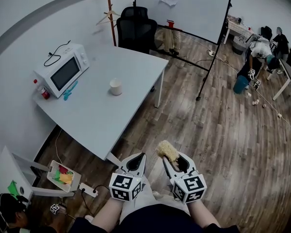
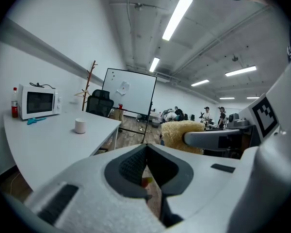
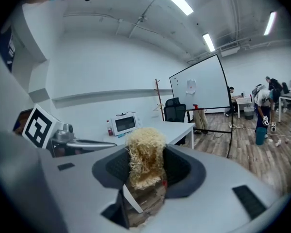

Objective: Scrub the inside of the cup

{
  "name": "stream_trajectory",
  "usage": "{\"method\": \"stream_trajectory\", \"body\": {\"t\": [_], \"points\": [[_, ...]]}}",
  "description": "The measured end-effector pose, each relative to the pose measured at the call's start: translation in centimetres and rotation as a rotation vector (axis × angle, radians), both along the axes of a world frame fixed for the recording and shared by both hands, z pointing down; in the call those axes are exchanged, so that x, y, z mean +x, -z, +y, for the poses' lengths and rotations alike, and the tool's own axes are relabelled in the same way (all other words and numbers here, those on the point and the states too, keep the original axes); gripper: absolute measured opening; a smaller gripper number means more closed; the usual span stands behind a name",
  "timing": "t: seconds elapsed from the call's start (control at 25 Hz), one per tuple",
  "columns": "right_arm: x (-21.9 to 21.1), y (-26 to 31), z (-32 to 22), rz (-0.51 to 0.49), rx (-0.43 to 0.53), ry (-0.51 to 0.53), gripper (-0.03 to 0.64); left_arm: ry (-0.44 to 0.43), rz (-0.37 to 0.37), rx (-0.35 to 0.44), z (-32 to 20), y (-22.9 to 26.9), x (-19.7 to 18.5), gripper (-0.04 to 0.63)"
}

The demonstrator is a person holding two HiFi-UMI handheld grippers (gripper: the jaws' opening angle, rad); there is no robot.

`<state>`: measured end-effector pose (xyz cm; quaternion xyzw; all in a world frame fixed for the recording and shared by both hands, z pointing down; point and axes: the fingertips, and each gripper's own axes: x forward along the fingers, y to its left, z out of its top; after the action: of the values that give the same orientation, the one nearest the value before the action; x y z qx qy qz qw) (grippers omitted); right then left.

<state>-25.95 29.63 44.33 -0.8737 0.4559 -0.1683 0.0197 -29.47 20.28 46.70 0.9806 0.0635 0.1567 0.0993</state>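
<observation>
A small white cup (image 1: 116, 87) stands upright near the middle of the white table (image 1: 131, 67), far ahead of both grippers; it also shows small on the table in the left gripper view (image 2: 80, 125). My right gripper (image 1: 170, 155) is shut on a yellow fibrous scrubber (image 1: 167, 150), which fills the gap between its jaws (image 3: 145, 155). My left gripper (image 1: 137, 160) is shut with nothing in it, held low beside the right one, over the wooden floor. The scrubber (image 2: 180, 134) shows at the right of the left gripper view.
A white microwave (image 1: 62, 70) with a red bottle (image 1: 43, 92) and a blue tool (image 1: 70, 90) sits at the table's left. A black office chair (image 1: 136, 29) and a whiteboard on a stand (image 1: 184, 8) lie behind. People work at the far right (image 1: 262, 52). A basket (image 1: 63, 175) sits on the floor.
</observation>
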Motion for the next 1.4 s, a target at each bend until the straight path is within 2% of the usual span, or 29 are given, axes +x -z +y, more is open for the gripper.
{"method": "stream_trajectory", "body": {"t": [0.28, 0.44, 0.92, 1.4], "points": [[1.2, -1.0, 0.2, -0.054, 0.024, -0.017, 0.181, -0.009, -0.019, 0.014, 0.0, -0.9, 0.8, 0.017], [3.1, -1.0, -0.1, -0.059, 0.027, -0.028, 0.181, 0.002, -0.021, 0.009, -0.9, -1.1, 2.7, 0.017], [12.0, -1.2, -1.1, -0.042, 0.005, -0.066, 0.181, -0.025, -0.006, 0.0, -2.6, -1.4, 12.4, 0.017], [22.7, -0.4, -6.8, -0.045, -0.001, -0.048, 0.181, -0.016, -0.017, -0.01, -7.8, -1.6, 22.7, 0.017]]}}
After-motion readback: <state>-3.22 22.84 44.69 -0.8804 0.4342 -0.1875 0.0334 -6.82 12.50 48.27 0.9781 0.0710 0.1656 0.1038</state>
